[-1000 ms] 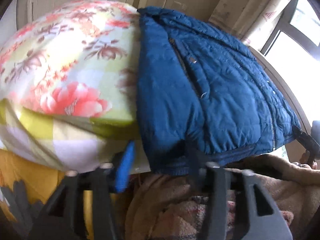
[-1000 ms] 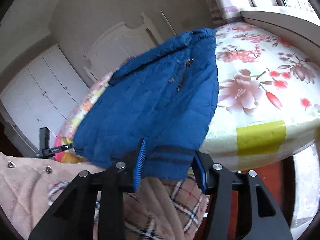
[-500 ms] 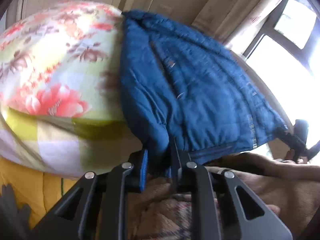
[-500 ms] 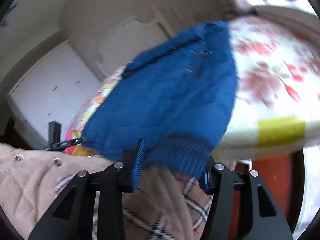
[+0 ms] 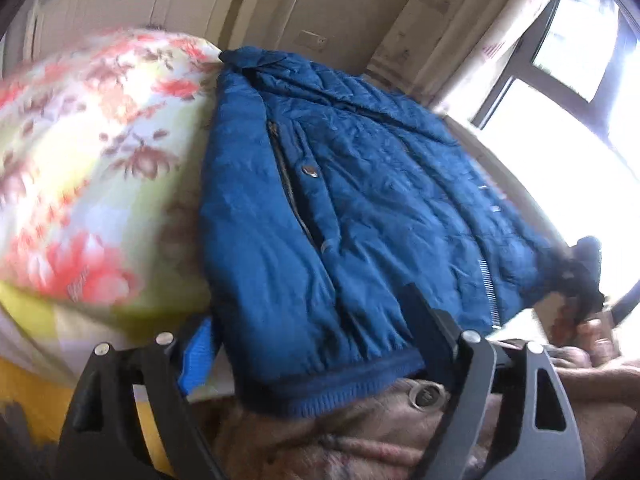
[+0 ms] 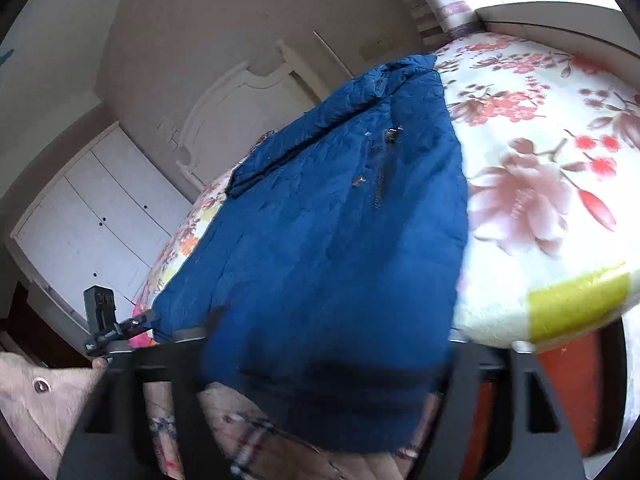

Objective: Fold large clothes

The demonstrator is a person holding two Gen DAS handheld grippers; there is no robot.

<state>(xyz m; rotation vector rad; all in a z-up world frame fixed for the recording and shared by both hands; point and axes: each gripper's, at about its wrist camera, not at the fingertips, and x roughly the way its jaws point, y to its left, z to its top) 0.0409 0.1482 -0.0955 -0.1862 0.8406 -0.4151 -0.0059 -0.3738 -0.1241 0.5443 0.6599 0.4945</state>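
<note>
At the lower edge of the left wrist view, the left gripper (image 5: pixel 316 344) stands with its jaws spread wide; they have just been opening. The ribbed hem of the blue jacket (image 5: pixel 340 216) hangs between the two fingers without being pressed by either pad. The blue pad of one finger (image 5: pixel 196 356) is visible just beside the jacket's near corner.

At the lower edge of the right wrist view, the right gripper (image 6: pixel 328 344) likewise stands with its jaws spread wide, and they too have just been opening. The opposite corner of the jacket's hem drapes between and over its fingers; the pads are hidden by fabric and blur, and no pinch is visible.

The blue jacket (image 6: pixel 340 220) lies flat on the bed (image 5: pixel 92 152), front side up, with its zipper and snap buttons showing. Its collar points toward the far wall, and its hem overhangs the near edge of the mattress. The bed carries a floral sheet (image 6: pixel 540 168) with pink and red blossoms and a yellow-green band at the edge.

Below both grippers, the person's pink quilted garment (image 6: pixel 44 400) and a plaid fabric (image 6: pixel 240 440) are visible. A hand (image 5: pixel 596 344) shows at the right edge of the left wrist view. White cabinets (image 6: pixel 92 224) stand against the wall, and a bright window (image 5: pixel 572 68) lies beyond the bed.
</note>
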